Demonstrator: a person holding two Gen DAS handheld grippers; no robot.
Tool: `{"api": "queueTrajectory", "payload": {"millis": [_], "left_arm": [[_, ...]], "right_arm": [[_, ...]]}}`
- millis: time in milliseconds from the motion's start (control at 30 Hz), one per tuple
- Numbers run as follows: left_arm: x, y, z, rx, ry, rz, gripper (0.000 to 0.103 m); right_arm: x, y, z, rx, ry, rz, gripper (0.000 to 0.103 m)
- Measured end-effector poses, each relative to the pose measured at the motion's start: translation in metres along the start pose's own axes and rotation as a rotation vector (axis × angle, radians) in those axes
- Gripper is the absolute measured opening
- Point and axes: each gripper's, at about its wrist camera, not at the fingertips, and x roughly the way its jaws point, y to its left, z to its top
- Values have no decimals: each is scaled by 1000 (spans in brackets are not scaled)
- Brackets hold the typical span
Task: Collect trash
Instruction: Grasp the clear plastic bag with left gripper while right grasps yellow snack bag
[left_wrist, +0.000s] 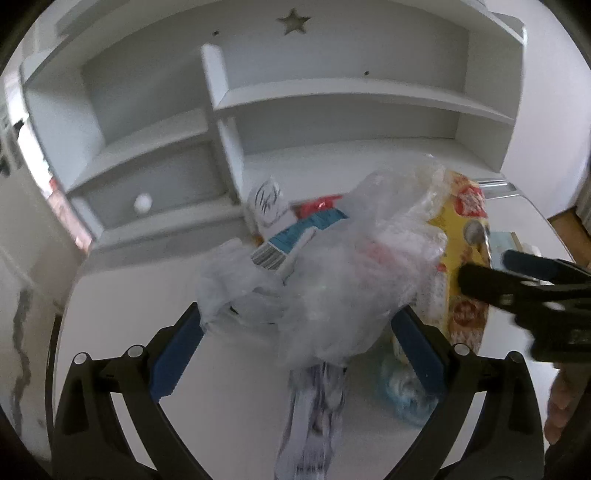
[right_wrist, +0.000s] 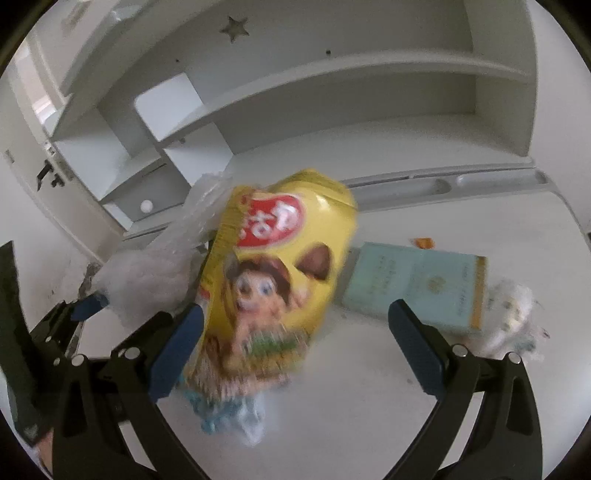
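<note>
A heap of trash lies on the white desk (left_wrist: 129, 295). In the left wrist view my left gripper (left_wrist: 295, 325) is open, its jaws wide on either side of a crumpled clear plastic bag (left_wrist: 343, 273). Behind the bag lie a blue and white carton (left_wrist: 295, 236) and a red wrapper (left_wrist: 317, 205). A yellow snack bag (left_wrist: 465, 236) stands to the right. In the right wrist view my right gripper (right_wrist: 295, 314) is open, and the yellow snack bag (right_wrist: 273, 273) sits blurred between its jaws near the left finger. The clear plastic bag (right_wrist: 155, 273) lies left of it.
A pale green box (right_wrist: 413, 284) and a crumpled white wrapper (right_wrist: 513, 317) lie on the desk at the right. A blue and white wrapper (left_wrist: 399, 391) lies near the front. A small orange scrap (right_wrist: 424, 242) lies farther back. White shelves (left_wrist: 332, 92) rise behind the desk.
</note>
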Motion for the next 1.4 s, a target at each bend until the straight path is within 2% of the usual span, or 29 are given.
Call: {"api": "queueTrajectory", "payload": {"millis": [100, 133, 167, 233, 267, 367, 533, 600, 833, 933, 1133, 1400], "left_arm": [[3, 7, 4, -16, -20, -77, 94], [3, 9, 4, -25, -26, -102, 84], [1, 12, 3, -34, -33, -134, 71], [-3, 18, 2, -48, -44, -180, 58], [-6, 22, 2, -59, -49, -199, 52], [-13, 29, 2, -73, -62, -217, 42], [-29, 27, 4, -59, -102, -192, 42], [-36, 29, 3, -69, -115, -180, 42], [-54, 46, -3, -128, -131, -164, 42], [-69, 55, 1, -153, -170, -143, 42], [-85, 59, 9, -171, -201, -98, 35], [-79, 23, 13, -126, -175, -171, 23]], "right_arm": [[15, -2, 7, 34, 26, 49, 97], [16, -3, 7, 45, 26, 70, 90], [17, -5, 6, 55, 25, 104, 78], [15, -7, 4, 68, 20, 132, 73], [12, -8, 4, 76, 11, 151, 68], [0, -10, 3, 100, -21, 183, 63], [-22, -11, 6, 100, -79, 185, 61], [-36, -14, 6, 95, -106, 186, 55], [-59, -32, 1, 98, -154, 157, 55], [-68, -41, 0, 111, -170, 150, 55], [-87, -53, 4, 128, -215, 138, 55], [-96, -66, -7, 129, -210, 125, 54]]}}
